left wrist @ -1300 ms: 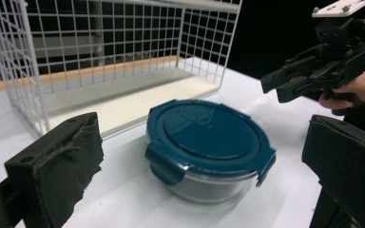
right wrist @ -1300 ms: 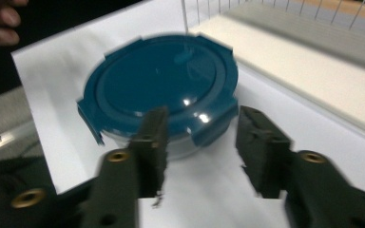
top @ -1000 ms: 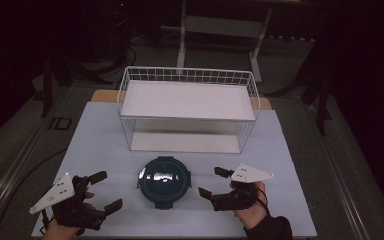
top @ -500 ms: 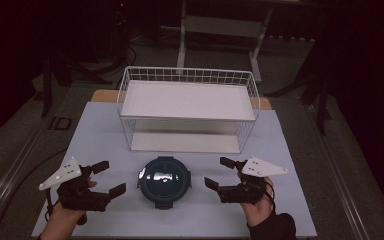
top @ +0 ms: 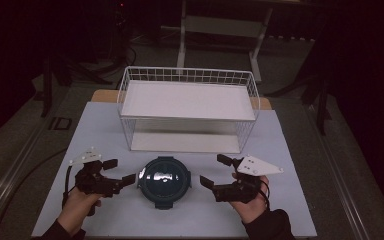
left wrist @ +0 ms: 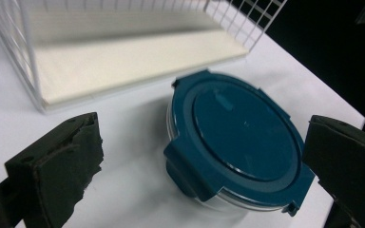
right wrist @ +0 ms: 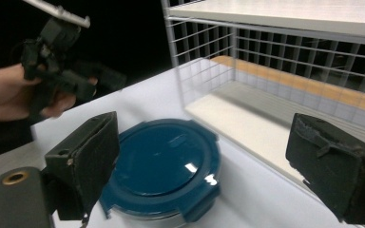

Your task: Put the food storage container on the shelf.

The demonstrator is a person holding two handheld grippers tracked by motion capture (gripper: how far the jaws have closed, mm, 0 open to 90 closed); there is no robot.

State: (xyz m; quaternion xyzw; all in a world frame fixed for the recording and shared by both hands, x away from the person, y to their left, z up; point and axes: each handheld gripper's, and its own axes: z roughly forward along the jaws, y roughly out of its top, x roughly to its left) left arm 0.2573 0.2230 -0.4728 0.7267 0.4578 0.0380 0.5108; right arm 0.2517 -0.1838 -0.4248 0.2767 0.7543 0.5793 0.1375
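blue-lidded container (top: pixel 164 178), wire rack (top: pixel 187 109) behind, grippers flanking

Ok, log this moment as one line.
left hand-held gripper: open, beside container | right hand-held gripper: open, beside container | round blue-lidded container: untouched, before wire rack

Round container (left wrist: pixel 237 142) base hidden under its blue lid, right jaw cut off at the left gripper view's edge
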